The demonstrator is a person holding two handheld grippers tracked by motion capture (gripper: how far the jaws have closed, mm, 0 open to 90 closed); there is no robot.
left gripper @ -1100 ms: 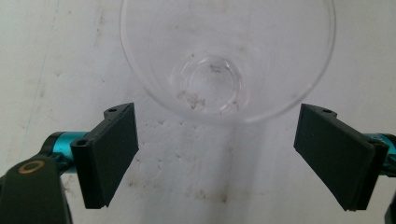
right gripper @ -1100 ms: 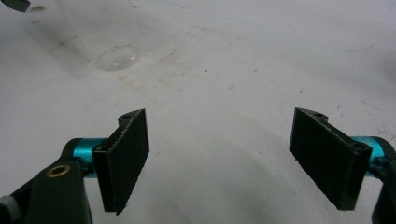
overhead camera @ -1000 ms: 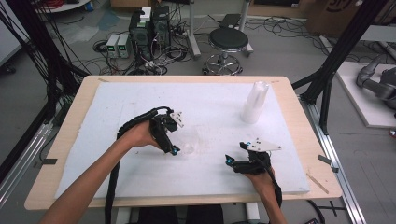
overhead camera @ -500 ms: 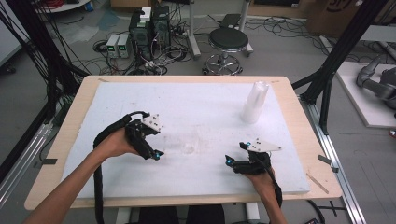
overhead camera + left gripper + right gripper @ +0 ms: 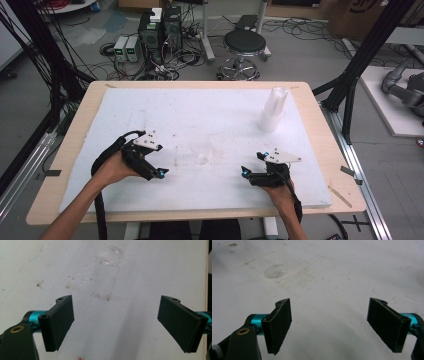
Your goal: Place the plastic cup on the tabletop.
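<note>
Two hand-held grippers rest low over the white foam-covered worktop, and between them lies one small clear plastic cup, barely visible against the sheet. In the high view the cup sits roughly midway along the line joining the left gripper and the right gripper, a little farther from the person than either. Both sets of fingers stand released and wide apart with nothing between them: the left gripper view shows bare sheet between its black fingers, and the right gripper view shows the same between its own.

From the left gripper the cup lies ahead, close to the centre line of the gap and well beyond the fingertips. From the right gripper the cup lies ahead and off to the left of the gap, so this hand would have to swing as well as advance. The cup appears as a round rim or base seen nearly end-on; whether it stands upright or is flattened cannot be told, so no long axis can be given.

Judged from alignment, the left gripper is the better placed for a straight approach; the two hands are about equally near. One tall stack of translucent white cups stands well apart at the far right of the worktop.
</note>
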